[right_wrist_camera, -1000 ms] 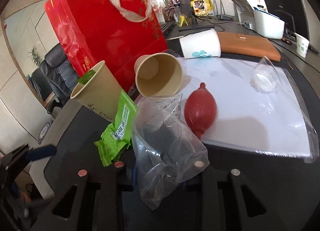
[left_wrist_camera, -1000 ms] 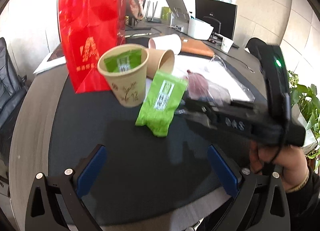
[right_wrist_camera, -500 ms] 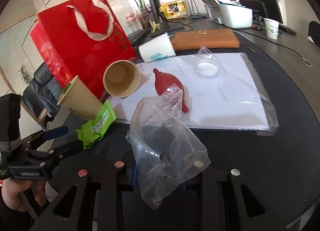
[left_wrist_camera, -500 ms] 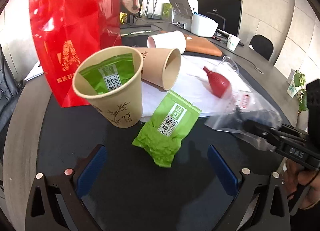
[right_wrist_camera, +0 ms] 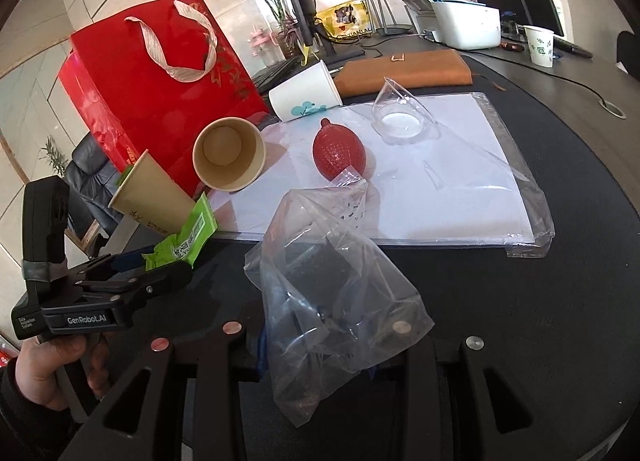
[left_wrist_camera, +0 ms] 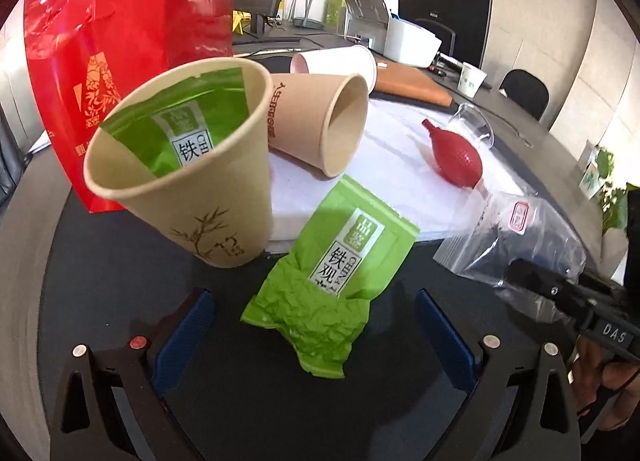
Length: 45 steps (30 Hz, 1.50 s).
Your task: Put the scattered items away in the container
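A green tea packet (left_wrist_camera: 332, 281) lies on the dark mat, between the blue pads of my open left gripper (left_wrist_camera: 314, 325). It also shows in the right wrist view (right_wrist_camera: 182, 239), next to the left gripper (right_wrist_camera: 132, 265). An upright paper cup (left_wrist_camera: 188, 165) holds another green packet (left_wrist_camera: 188, 121). My right gripper (right_wrist_camera: 320, 325) is shut on a clear plastic bag (right_wrist_camera: 332, 281), held above the mat; the bag also shows in the left wrist view (left_wrist_camera: 516, 237). A red rubber bulb (right_wrist_camera: 338, 153) lies on the white sheet.
A red gift bag (right_wrist_camera: 160, 97) stands behind the cups. A brown paper cup (right_wrist_camera: 228, 153) and a white cup (right_wrist_camera: 304, 95) lie on their sides. A clear plastic cup (right_wrist_camera: 400, 113) lies on the white sheet (right_wrist_camera: 460, 181). A brown pouch (right_wrist_camera: 404, 71) and monitors sit behind.
My left gripper has moved closer to the loose green packet, now between its pads. My right gripper has pulled back right with the plastic bag.
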Each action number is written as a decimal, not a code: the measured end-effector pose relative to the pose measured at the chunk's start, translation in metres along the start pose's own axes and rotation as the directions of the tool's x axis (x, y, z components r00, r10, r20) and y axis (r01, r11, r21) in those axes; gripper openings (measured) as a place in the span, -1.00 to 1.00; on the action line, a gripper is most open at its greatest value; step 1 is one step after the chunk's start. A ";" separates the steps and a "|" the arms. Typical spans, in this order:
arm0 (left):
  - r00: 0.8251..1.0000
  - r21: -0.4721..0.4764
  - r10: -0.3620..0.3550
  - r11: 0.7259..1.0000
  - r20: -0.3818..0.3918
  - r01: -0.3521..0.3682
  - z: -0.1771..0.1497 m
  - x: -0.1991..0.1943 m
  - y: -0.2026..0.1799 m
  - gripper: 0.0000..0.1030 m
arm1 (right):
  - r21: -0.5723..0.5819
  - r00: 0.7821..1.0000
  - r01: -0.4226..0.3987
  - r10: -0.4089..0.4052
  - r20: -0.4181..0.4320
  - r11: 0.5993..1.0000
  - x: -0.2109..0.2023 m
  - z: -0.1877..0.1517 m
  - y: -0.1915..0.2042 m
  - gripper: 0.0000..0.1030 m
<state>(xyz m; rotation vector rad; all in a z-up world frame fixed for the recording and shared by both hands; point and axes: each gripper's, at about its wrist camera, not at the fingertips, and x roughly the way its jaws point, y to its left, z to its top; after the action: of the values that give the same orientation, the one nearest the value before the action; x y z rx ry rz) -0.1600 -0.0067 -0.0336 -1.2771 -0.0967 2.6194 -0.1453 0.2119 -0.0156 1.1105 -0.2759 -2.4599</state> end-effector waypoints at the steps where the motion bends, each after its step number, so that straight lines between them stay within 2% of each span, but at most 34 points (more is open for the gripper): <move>1: 1.000 -0.002 0.009 1.000 0.005 -0.009 0.000 -0.001 0.001 0.81 | -0.002 1.000 0.000 0.000 0.001 1.000 0.000 0.000 0.000 -0.28; 3: 0.999 -0.006 0.036 0.999 0.014 -0.036 0.001 -0.002 0.002 0.42 | -0.010 1.000 0.003 -0.003 0.003 1.000 0.000 -0.001 0.001 -0.28; 4: 0.999 -0.003 0.050 0.999 0.016 -0.050 0.001 -0.002 0.003 0.38 | -0.012 1.000 0.005 -0.005 0.004 1.000 0.000 -0.001 0.001 -0.28; 6: 0.998 0.009 0.060 0.998 0.017 -0.060 -0.001 -0.004 0.004 0.14 | -0.020 1.000 0.011 -0.011 0.005 1.000 0.000 -0.001 0.002 -0.28; 14: 0.995 0.053 0.091 0.994 0.026 -0.093 -0.011 -0.024 0.004 0.13 | -0.033 0.999 0.031 -0.030 0.017 0.999 -0.001 -0.003 0.006 -0.28; 23: 0.997 0.041 0.064 0.997 0.049 -0.066 -0.025 -0.058 0.011 0.13 | -0.009 0.999 0.014 -0.013 0.037 1.000 -0.007 -0.002 0.006 -0.38; 33: 0.997 0.031 0.048 0.998 0.066 -0.051 -0.031 -0.074 0.013 0.13 | -0.035 0.993 -0.049 0.052 0.106 0.998 -0.030 0.004 0.024 -0.39; 45: 0.996 0.023 0.046 0.999 0.082 -0.049 -0.034 -0.084 0.017 0.13 | -0.047 0.994 -0.055 0.059 0.090 0.997 -0.026 0.003 0.035 -0.39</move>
<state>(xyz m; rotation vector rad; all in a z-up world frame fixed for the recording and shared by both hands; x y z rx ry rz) -0.0866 -0.0436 0.0076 -1.1787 -0.0476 2.7045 -0.1214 0.1923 0.0155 0.9606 -0.2748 -2.4571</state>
